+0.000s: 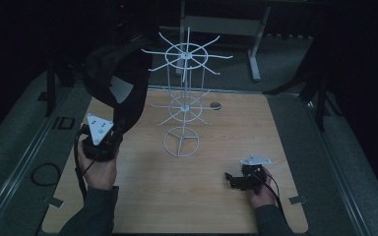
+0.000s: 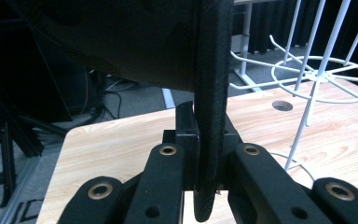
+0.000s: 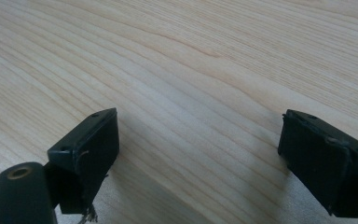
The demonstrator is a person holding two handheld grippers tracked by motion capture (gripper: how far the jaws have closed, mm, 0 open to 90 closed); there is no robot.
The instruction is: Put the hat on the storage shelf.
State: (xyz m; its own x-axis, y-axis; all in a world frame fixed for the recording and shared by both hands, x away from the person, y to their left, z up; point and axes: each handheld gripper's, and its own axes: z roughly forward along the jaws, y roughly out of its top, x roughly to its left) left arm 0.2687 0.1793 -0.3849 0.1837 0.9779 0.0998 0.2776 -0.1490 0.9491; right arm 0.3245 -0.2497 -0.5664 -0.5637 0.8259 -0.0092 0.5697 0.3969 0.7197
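A black cap (image 1: 123,73) hangs in the air over the table's left side. My left gripper (image 1: 118,127) is shut on the cap's stiff brim (image 2: 209,93), which stands on edge between the two jaws in the left gripper view (image 2: 208,128). A white wire display rack (image 1: 184,105) with hooked arms stands at the middle of the wooden table (image 1: 202,196), just right of the cap; its arms (image 2: 317,70) reach in at the right of the left gripper view. My right gripper (image 1: 232,180) rests low at the table's front right, open (image 3: 198,149), with bare wood between its pads.
A round hole (image 1: 215,104) in the tabletop lies behind the rack's base ring (image 1: 180,141). A cable loop (image 1: 46,173) lies on the grey floor to the left. A grey desk frame (image 1: 256,44) stands beyond the table's far edge.
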